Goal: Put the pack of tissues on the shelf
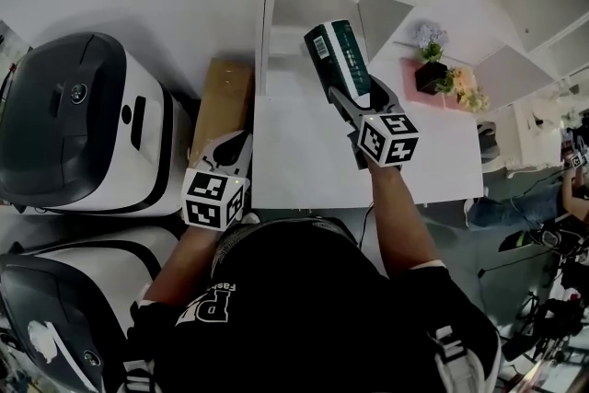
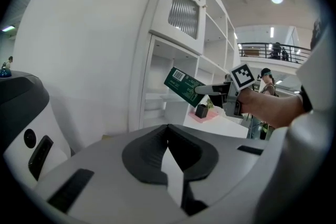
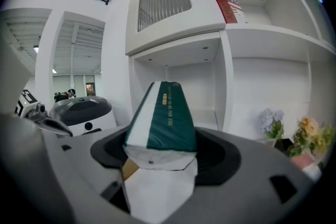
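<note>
Head view: the right tool [image 1: 353, 98] clamps the pack [image 1: 337, 51] by one end, aloft before the shelf [image 1: 304, 14]. The left tool [image 1: 232, 152] hangs low.

Left gripper view: its jaws meet, empty.

Right gripper view: the pack juts forward. Held so near its end, it may pivot or catch the shelf's edge.

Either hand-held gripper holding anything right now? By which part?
Right hand-held gripper clamps the pack of tissues by its near short end. Left hand-held gripper holds nothing.
</note>
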Available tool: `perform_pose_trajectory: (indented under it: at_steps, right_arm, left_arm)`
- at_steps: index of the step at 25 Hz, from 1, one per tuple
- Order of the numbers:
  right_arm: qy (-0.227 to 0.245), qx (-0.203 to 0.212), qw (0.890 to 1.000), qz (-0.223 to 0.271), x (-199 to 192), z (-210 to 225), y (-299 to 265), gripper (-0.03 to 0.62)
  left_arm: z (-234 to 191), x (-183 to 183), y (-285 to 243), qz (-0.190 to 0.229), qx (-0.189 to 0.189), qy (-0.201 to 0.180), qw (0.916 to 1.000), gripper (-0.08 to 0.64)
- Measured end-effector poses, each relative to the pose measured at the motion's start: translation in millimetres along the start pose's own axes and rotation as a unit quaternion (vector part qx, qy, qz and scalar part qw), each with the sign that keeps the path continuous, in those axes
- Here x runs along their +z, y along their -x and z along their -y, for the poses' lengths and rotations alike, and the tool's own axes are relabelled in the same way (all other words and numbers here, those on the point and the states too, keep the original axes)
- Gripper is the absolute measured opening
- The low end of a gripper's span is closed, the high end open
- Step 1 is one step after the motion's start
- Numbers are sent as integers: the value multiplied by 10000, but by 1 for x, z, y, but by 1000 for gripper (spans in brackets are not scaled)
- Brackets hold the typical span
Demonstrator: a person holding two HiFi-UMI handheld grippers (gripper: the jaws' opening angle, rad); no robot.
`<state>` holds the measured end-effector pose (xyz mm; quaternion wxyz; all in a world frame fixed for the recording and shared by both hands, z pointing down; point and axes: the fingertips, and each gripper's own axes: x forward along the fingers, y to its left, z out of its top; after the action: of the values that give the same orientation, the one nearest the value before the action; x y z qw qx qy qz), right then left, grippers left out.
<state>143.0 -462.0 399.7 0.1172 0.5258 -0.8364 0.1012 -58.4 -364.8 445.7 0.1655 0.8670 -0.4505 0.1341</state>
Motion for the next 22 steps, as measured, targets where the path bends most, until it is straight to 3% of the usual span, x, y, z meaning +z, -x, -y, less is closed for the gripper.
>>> perform_pose_trajectory:
  at_steps: [13, 22]
  right_arm:
    - [224, -151, 9996, -55, 30, 14, -49, 354]
    - [18, -417, 9988, -238, 42, 31, -89, 354]
  left_arm:
    - [-24, -8, 14, 3, 277, 186, 9994, 14]
    - [-32, -13, 22, 34, 432, 310, 9986, 14]
